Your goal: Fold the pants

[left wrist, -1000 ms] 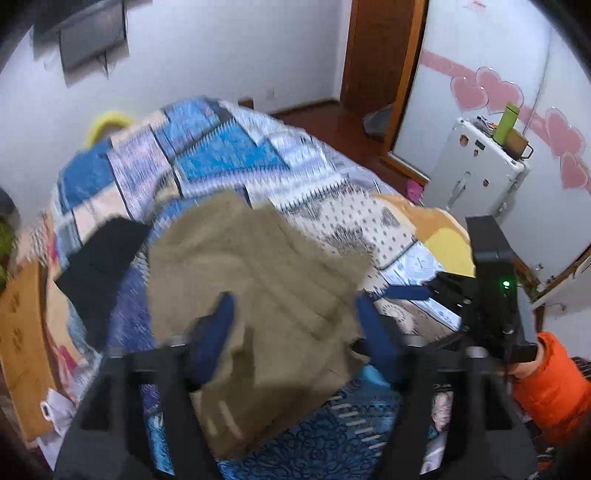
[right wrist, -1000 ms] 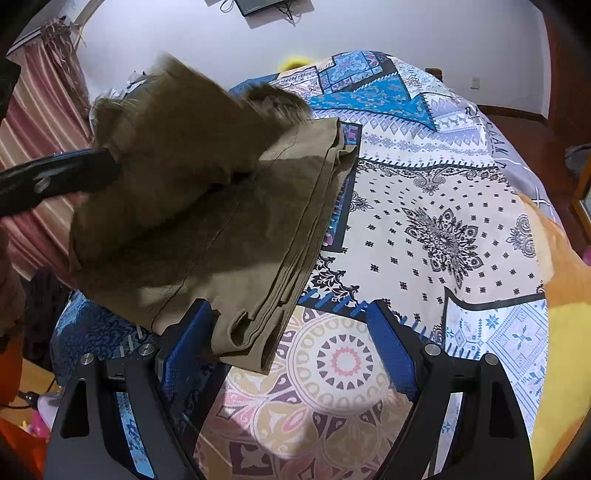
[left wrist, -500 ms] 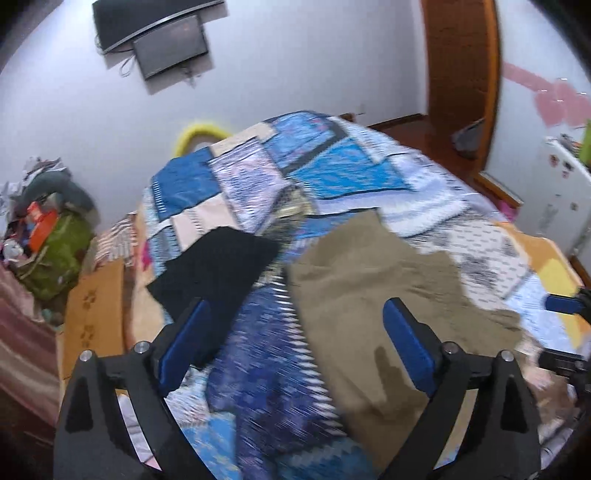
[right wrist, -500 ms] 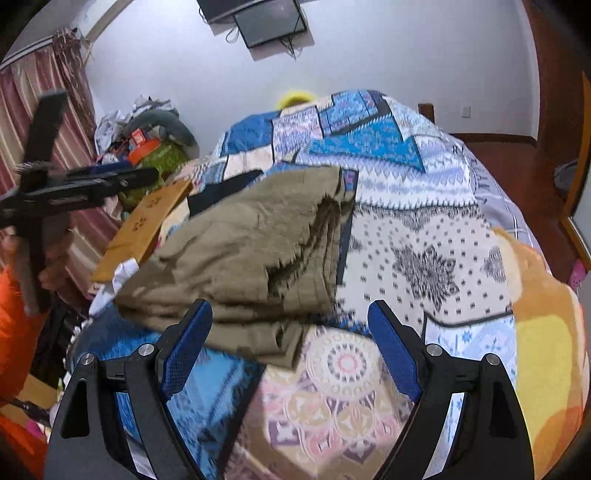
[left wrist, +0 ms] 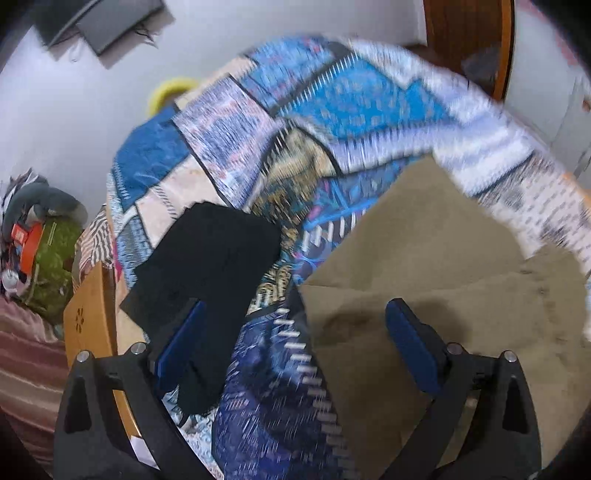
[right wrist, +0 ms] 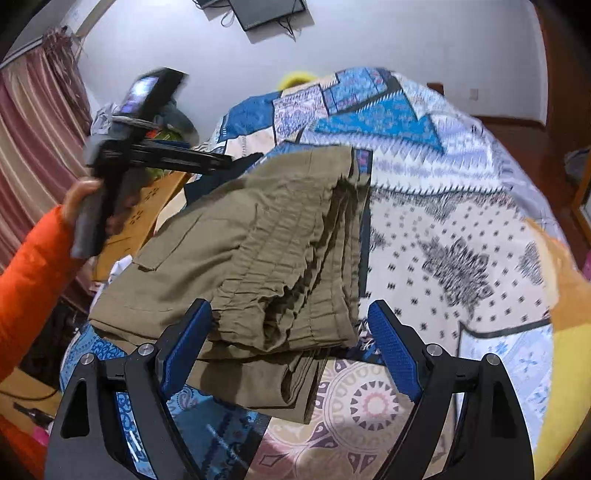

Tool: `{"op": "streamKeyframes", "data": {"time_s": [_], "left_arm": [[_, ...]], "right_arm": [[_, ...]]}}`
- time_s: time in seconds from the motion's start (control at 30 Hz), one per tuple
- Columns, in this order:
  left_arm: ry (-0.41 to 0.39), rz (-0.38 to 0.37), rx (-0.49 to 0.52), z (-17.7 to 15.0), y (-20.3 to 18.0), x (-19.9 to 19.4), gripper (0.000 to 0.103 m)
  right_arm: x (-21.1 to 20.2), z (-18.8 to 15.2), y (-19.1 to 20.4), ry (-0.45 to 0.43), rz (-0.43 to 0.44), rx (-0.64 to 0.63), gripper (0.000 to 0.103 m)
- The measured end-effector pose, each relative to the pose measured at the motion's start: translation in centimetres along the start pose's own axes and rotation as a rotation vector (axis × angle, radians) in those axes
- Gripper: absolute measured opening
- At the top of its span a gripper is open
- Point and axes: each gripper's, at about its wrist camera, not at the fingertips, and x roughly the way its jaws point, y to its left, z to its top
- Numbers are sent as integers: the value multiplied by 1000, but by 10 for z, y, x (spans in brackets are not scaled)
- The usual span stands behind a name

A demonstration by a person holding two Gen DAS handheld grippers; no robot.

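The olive-khaki pants (right wrist: 266,254) lie folded into a thick stack on the patterned bedspread (right wrist: 461,229). They also show in the left wrist view (left wrist: 436,280), at the right. My right gripper (right wrist: 291,350) is open and empty, just in front of the stack's near edge. My left gripper (left wrist: 295,347) is open and empty, raised above the bed to the left of the pants. It shows from the side in the right wrist view (right wrist: 218,162), held in a hand with an orange sleeve.
A black garment (left wrist: 207,266) lies on the bed left of the pants. A wooden board (left wrist: 92,317) stands at the bed's left edge. Clutter and a green bag (left wrist: 48,258) sit by the wall. A screen (right wrist: 269,13) hangs on the wall.
The left gripper let go of the pants' upper layer, opened and swung away to the left and up. The layer dropped onto the stack. The right gripper stayed open near the stack.
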Motion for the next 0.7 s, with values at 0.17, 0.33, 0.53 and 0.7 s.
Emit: {"op": "streamKeyframes", "data": {"time_s": [0.17, 0.33, 0.53, 0.7], "left_arm": [[51, -27, 8, -7, -4, 33, 103], [31, -56, -60, -33, 13, 29, 103], [58, -12, -139, -66, 28, 8, 103], [67, 16, -167, -102, 39, -17, 103]], "right_arm": [[-2, 3, -7, -6, 0, 32, 86], [-8, 7, -7, -20, -18, 32, 86], [-21, 12, -10, -63, -52, 34, 86], [-30, 10, -8, -79, -66, 28, 86]]}}
